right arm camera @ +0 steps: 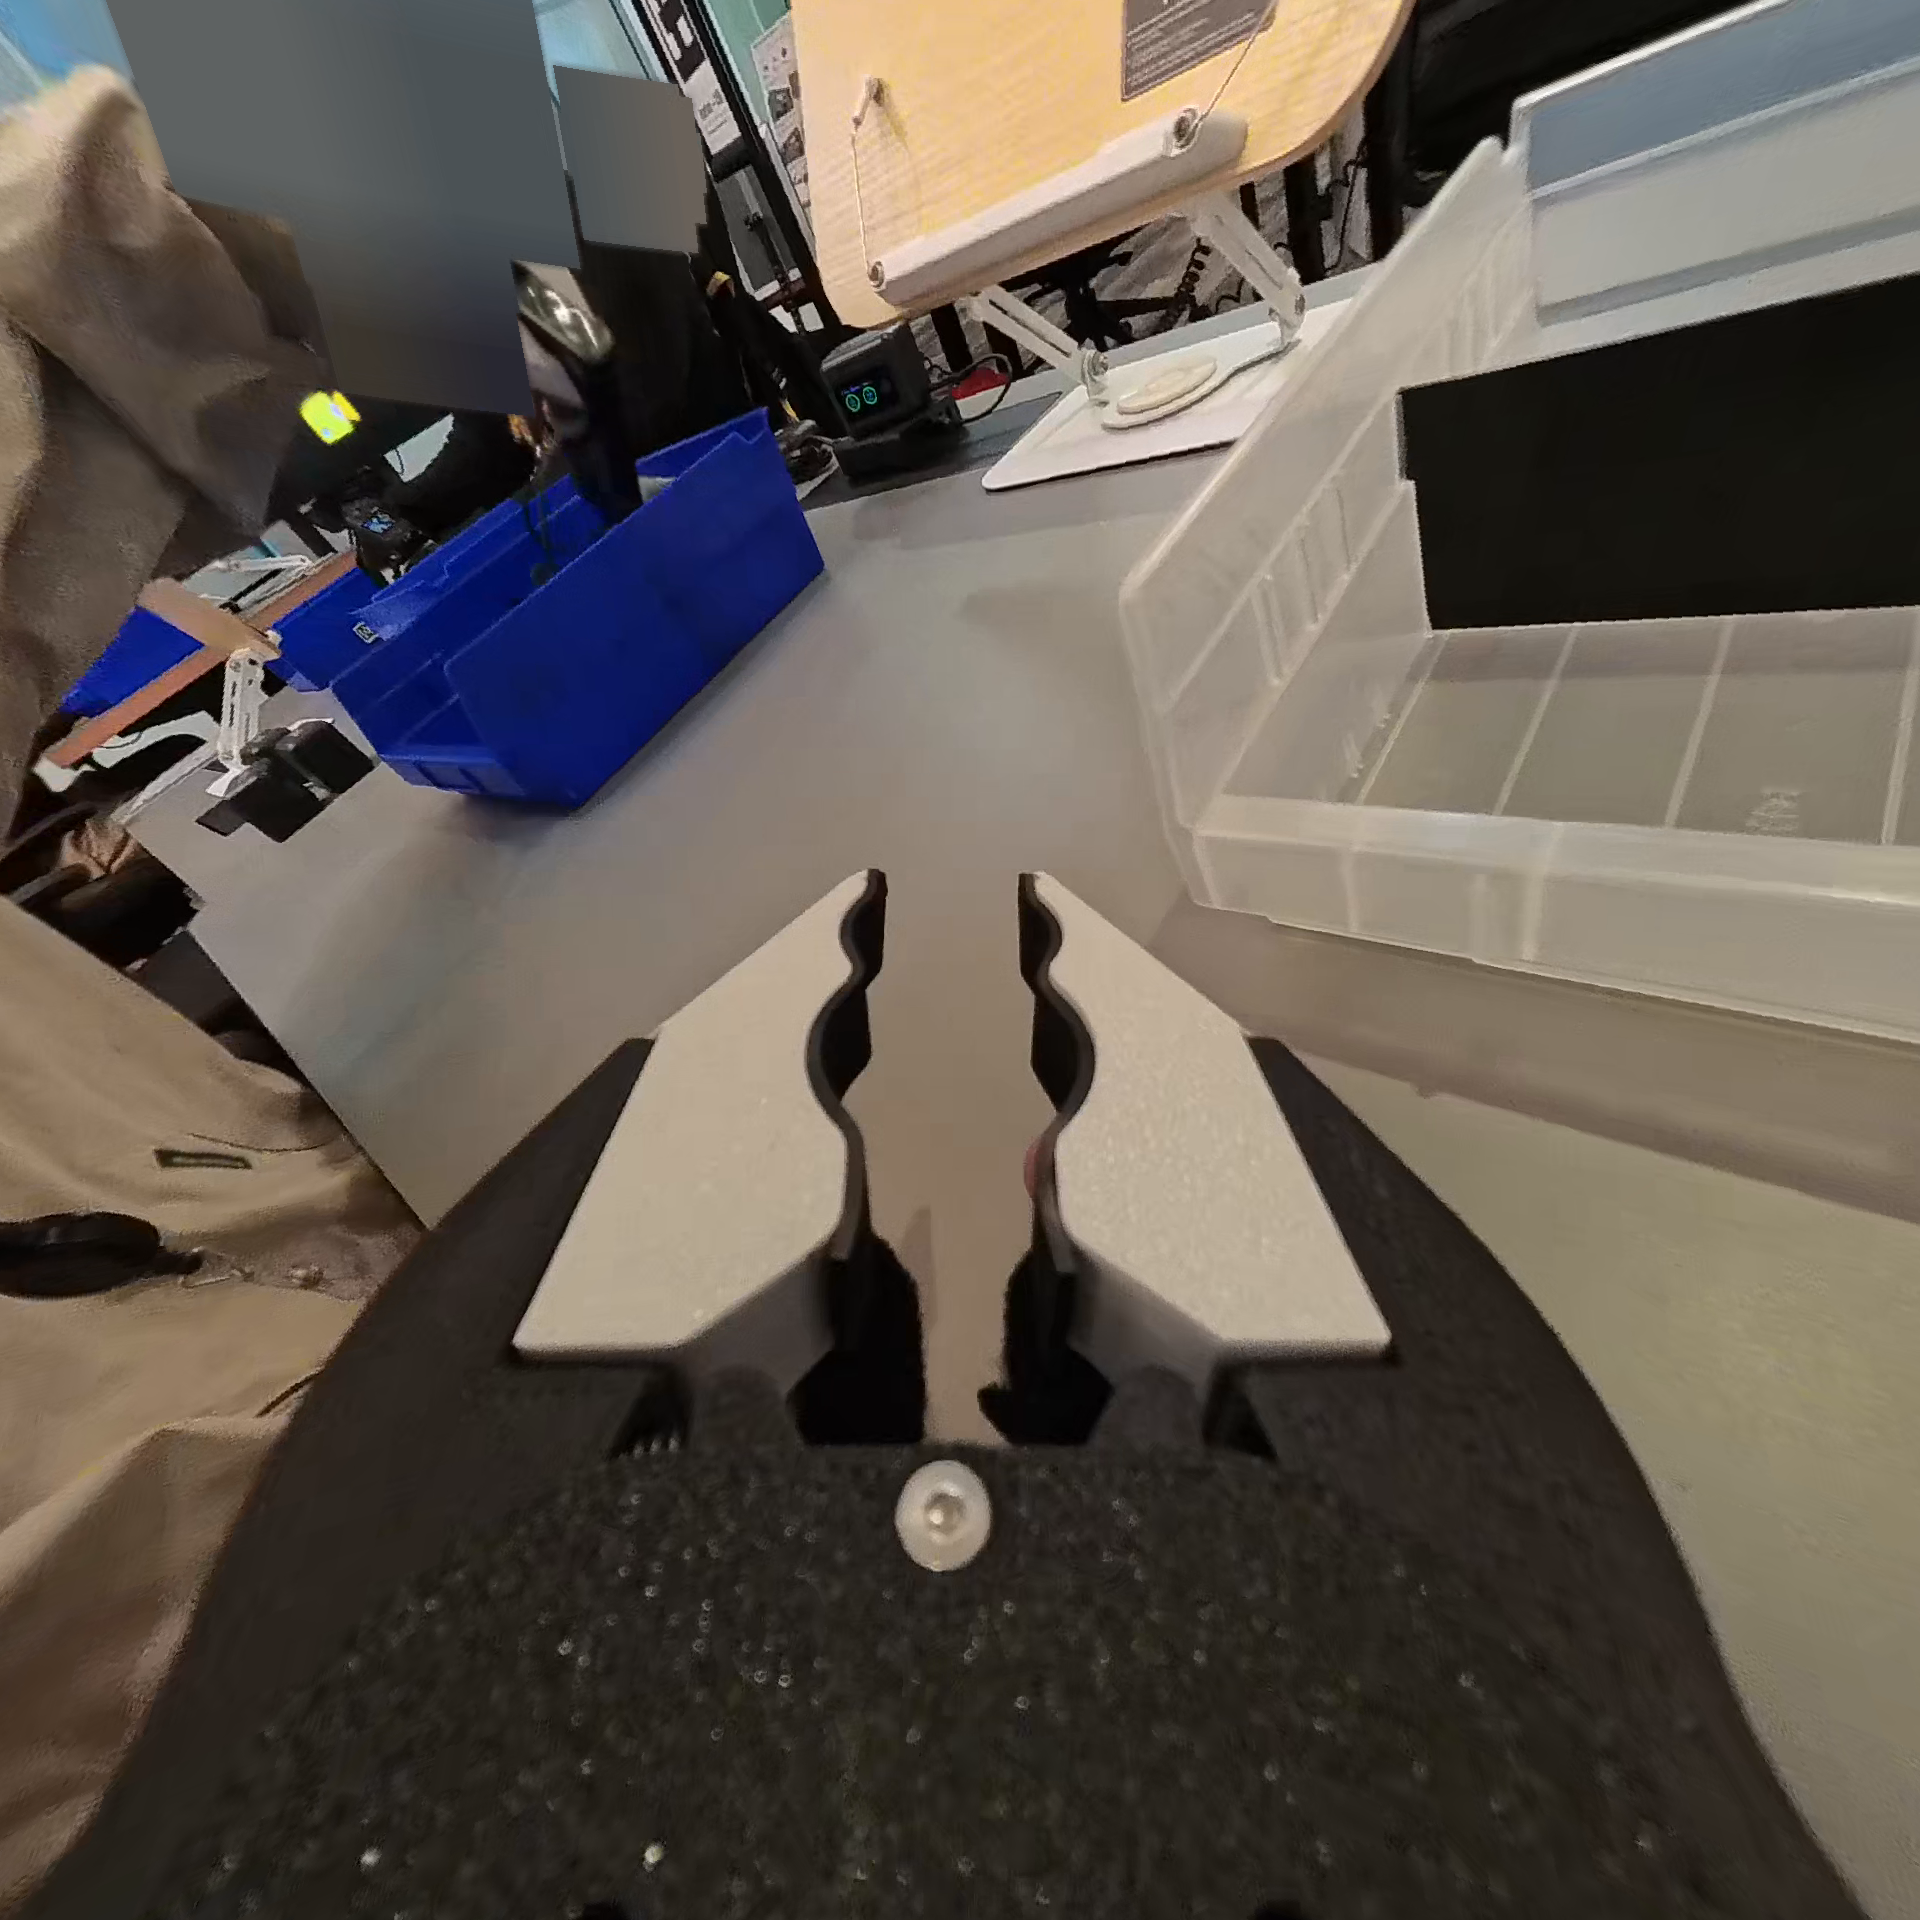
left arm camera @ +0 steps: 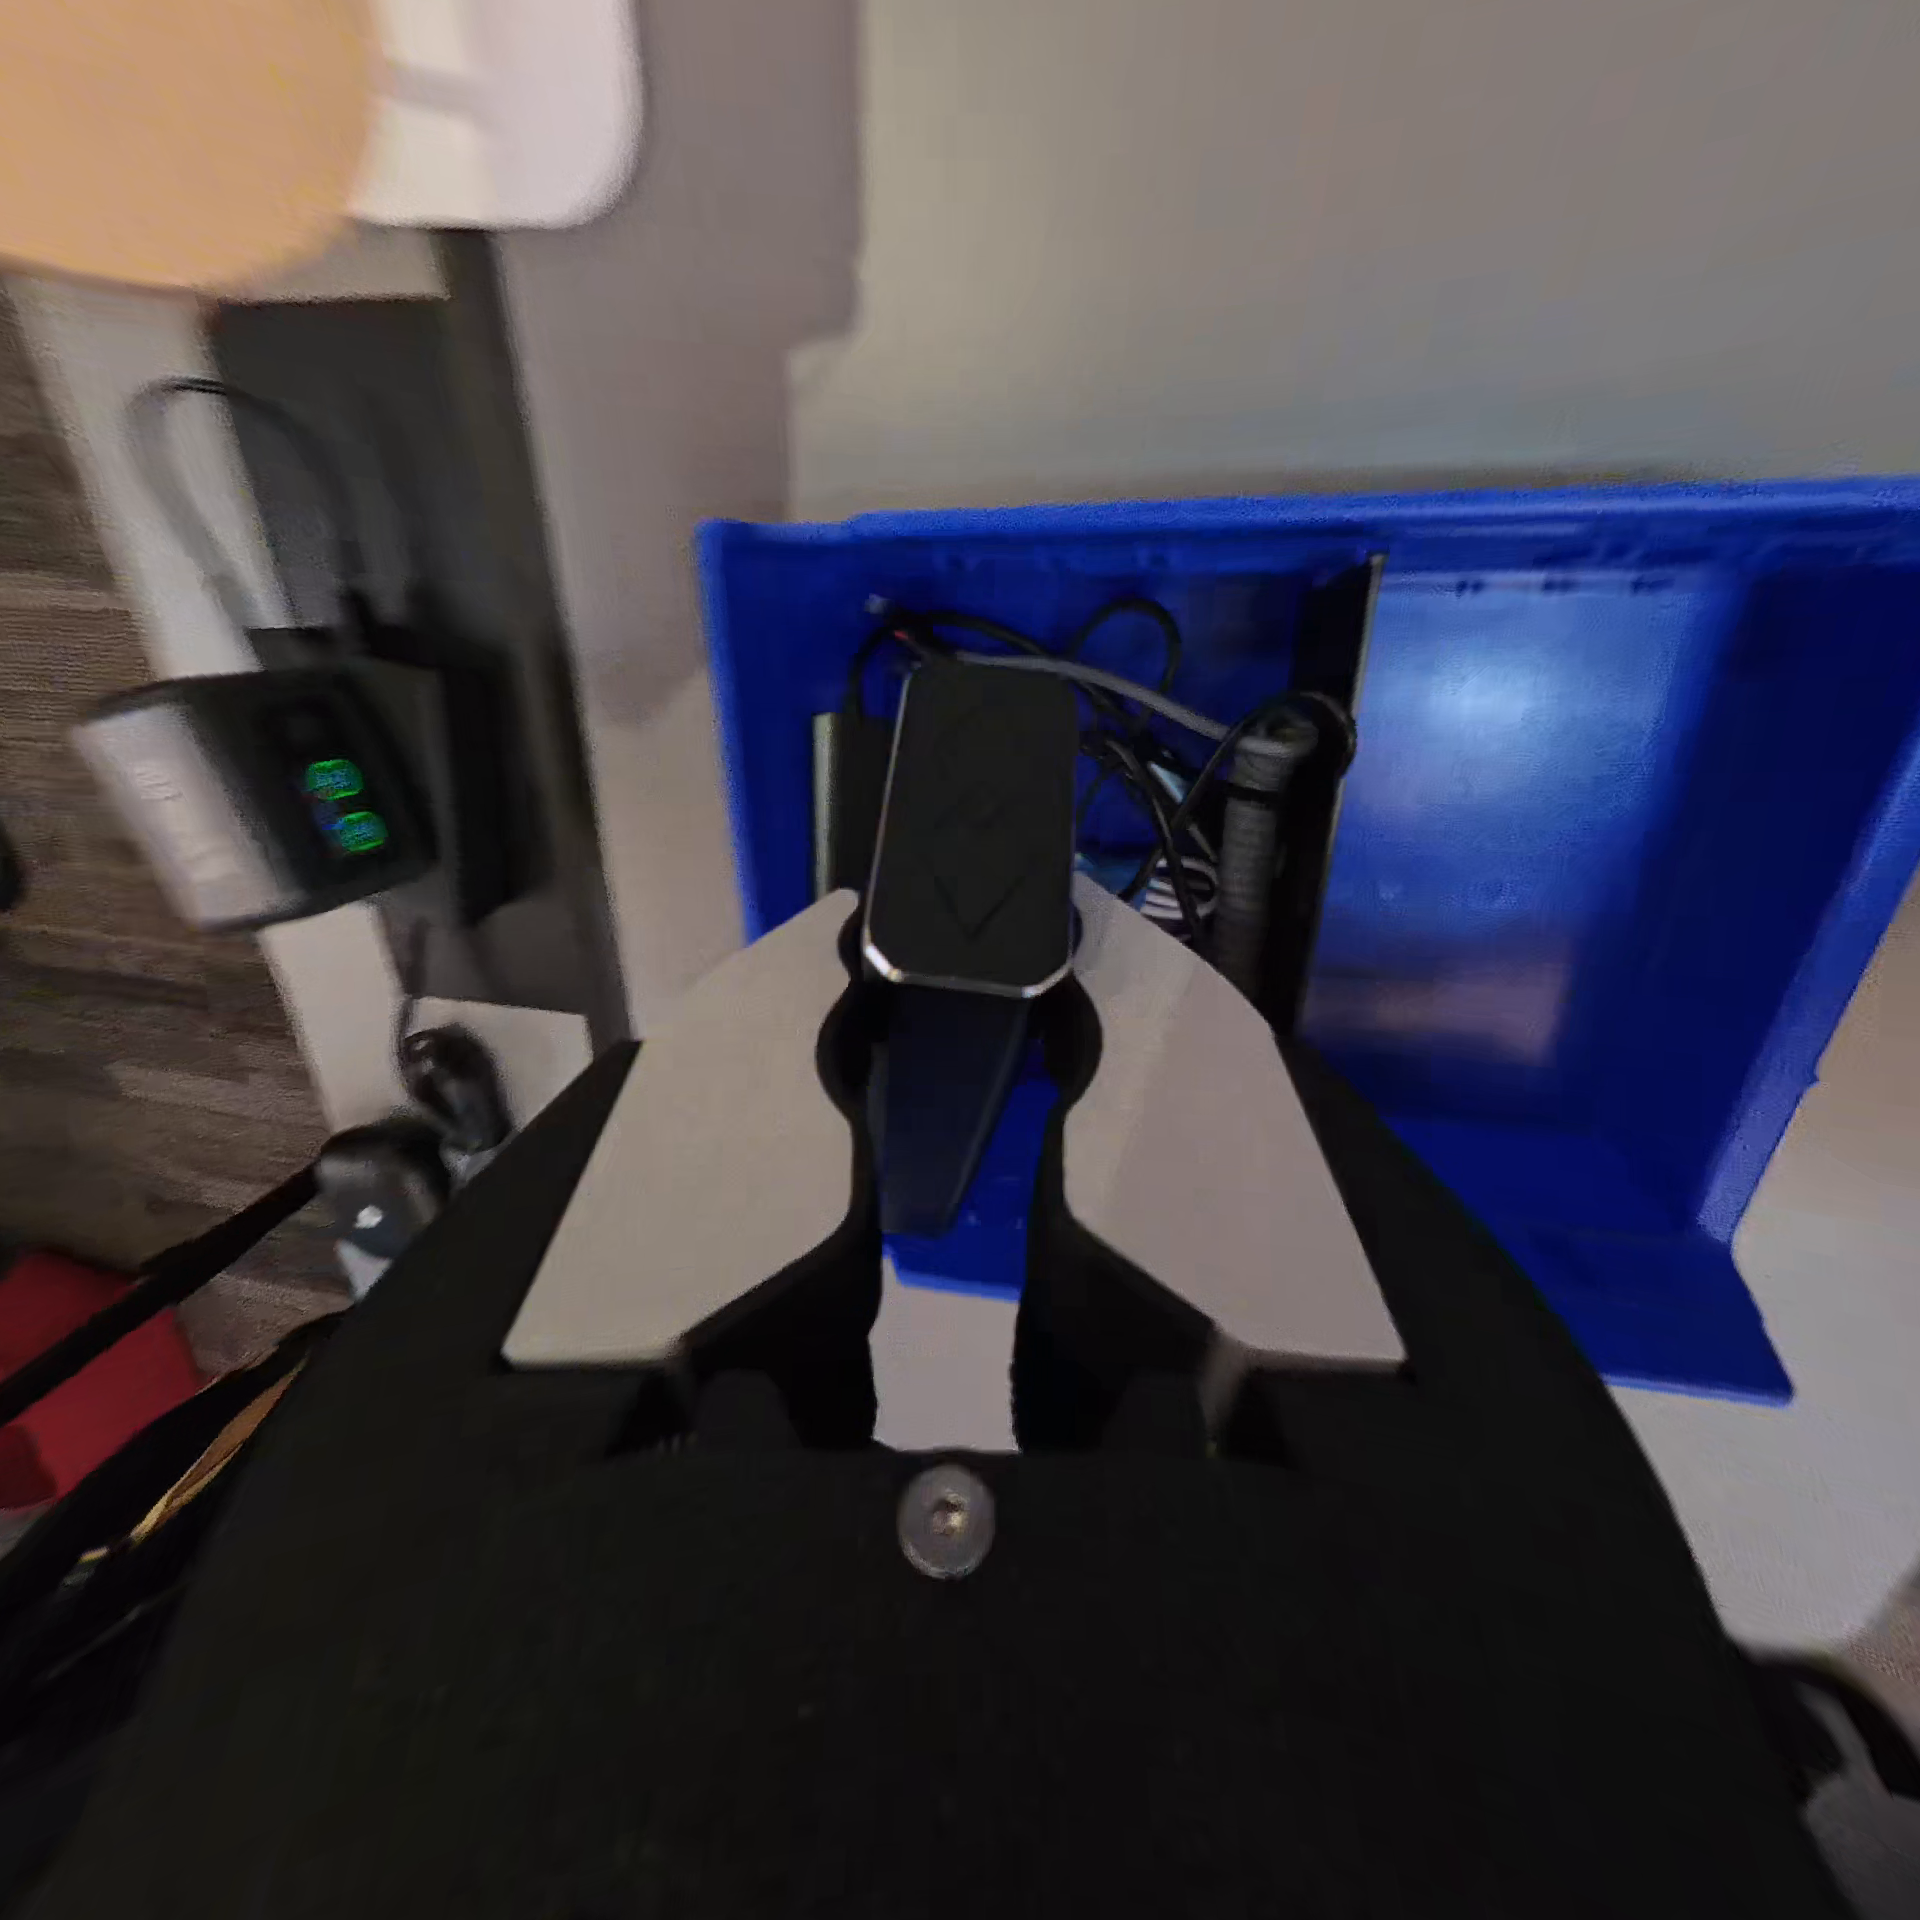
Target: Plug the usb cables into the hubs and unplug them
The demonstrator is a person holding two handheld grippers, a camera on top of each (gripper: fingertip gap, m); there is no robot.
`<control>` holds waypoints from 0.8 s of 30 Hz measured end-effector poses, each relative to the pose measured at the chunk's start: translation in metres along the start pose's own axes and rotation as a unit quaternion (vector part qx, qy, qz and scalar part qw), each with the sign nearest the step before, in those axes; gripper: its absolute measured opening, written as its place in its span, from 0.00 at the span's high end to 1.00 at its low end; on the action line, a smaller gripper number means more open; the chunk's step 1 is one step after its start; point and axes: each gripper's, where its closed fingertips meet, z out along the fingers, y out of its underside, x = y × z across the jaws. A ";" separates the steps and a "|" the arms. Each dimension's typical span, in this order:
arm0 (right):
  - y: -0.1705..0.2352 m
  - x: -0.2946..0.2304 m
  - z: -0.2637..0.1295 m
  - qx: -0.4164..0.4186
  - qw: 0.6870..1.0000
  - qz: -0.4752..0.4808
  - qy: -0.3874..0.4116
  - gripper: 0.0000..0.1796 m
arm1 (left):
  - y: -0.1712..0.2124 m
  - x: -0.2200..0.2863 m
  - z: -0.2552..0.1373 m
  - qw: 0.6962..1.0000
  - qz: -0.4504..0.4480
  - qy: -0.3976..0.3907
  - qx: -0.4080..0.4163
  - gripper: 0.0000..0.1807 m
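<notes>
My left gripper [left arm camera: 966, 920] is shut on a black USB hub [left arm camera: 971, 821] with a silver rim. It holds the hub above the left compartment of a blue bin [left arm camera: 1558, 1039]. That compartment holds tangled black cables [left arm camera: 1132, 665] and a grey braided cable [left arm camera: 1252, 821]. My right gripper [right arm camera: 951, 899] is open and empty above the grey table [right arm camera: 935, 675], well right of the blue bin [right arm camera: 623, 634]. The hub [right arm camera: 603, 447] in the left gripper shows far off above the bin in the right wrist view.
A clear plastic compartment box [right arm camera: 1558, 790] stands open at the right. A wooden board on a white stand [right arm camera: 1039, 156] is at the back. A black device with a green display [right arm camera: 871, 397] sits behind the bin and also shows in the left wrist view [left arm camera: 343, 810]. A person in a beige garment [right arm camera: 125, 1143] is at the left. My right fingertips sit around 55 cm from my left ones.
</notes>
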 end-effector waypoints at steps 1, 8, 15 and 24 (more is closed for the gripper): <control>0.000 -0.002 0.001 -0.001 1.000 -0.003 -0.002 0.86 | -0.003 -0.004 -0.021 0.999 -0.010 -0.026 0.029 0.83; -0.003 -0.015 0.016 -0.003 0.999 -0.030 -0.016 0.87 | -0.052 -0.018 -0.219 0.945 -0.007 -0.254 0.207 0.83; -0.002 -0.027 0.031 -0.018 0.998 -0.040 -0.038 0.87 | -0.124 -0.002 -0.405 0.839 -0.005 -0.440 0.322 0.83; -0.020 -0.045 0.025 0.039 0.996 -0.070 -0.037 0.78 | -0.243 0.056 -0.360 0.811 -0.125 -0.365 0.439 0.84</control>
